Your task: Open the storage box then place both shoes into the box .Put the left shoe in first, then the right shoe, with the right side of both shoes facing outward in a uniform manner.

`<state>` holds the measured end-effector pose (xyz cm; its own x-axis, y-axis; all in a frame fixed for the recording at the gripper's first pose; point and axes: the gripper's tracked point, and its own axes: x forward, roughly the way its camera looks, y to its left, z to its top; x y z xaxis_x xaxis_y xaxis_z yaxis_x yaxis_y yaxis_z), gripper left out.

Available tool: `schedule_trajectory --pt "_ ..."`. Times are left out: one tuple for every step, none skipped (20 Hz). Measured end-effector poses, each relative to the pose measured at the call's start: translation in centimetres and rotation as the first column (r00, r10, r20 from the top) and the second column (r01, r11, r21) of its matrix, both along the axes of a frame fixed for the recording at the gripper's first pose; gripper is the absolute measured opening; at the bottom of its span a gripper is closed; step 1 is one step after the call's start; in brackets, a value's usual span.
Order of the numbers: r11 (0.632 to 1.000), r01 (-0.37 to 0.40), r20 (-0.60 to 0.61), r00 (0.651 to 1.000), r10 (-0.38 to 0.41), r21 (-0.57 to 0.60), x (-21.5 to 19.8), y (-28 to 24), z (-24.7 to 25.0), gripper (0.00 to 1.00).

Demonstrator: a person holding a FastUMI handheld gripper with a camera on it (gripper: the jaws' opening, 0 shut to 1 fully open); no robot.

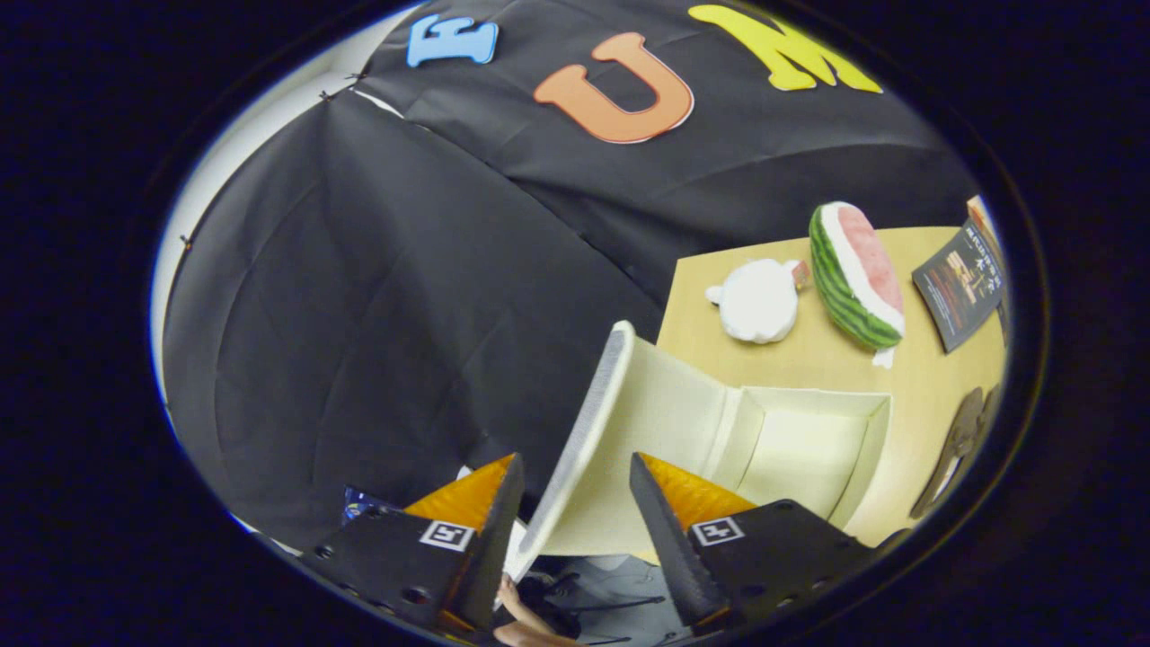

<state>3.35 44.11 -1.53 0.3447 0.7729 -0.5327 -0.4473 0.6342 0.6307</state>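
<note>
Gripper point(575, 503) nearest: fingers apart, w/ the lid point(575, 449) edge standing between them; can't tell if either pad touches it. Storage box point(800, 449) lies open on the table point(925, 395), just beyond the fingers at approx 1 o'clock, inside bare. Past the box, 12 o'clock: watermelon plush point(858, 274), white plush point(759, 301) beside it. Booklet point(961, 283) at 2 o'clock. Brown thing point(957, 445) right of the box, unclear what.
</note>
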Motion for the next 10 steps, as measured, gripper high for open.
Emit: schedule_trajectory --pt "1.000 0.001 0.005 1.000 -0.001 -0.008 -0.1 -0.3 -0.1 0.81" --pt "1.000 0.005 0.006 1.000 -0.005 -0.011 -0.1 -0.5 -0.1 0.88" --pt "1.000 0.013 0.006 1.000 -0.013 -0.017 0.0 -1.0 -0.4 0.89" --pt "1.000 0.019 0.012 1.000 -0.019 -0.023 0.4 -1.6 -0.6 0.95" --pt "0.999 0.028 0.024 0.999 -0.027 -0.039 0.7 -2.5 -1.0 0.95" --pt "0.998 0.036 0.035 0.999 -0.034 -0.059 1.0 -3.5 -1.6 0.95" --pt "0.996 0.038 0.042 0.999 -0.035 -0.074 1.2 -4.6 -2.2 0.95" --pt "0.995 0.041 0.043 0.998 -0.038 -0.087 1.3 -5.7 -2.8 0.95" --pt "0.993 0.049 0.041 0.998 -0.045 -0.103 1.6 -7.0 -3.5 0.96" --pt "0.991 0.058 0.036 0.998 -0.054 -0.118 1.8 -8.5 -4.4 0.96"
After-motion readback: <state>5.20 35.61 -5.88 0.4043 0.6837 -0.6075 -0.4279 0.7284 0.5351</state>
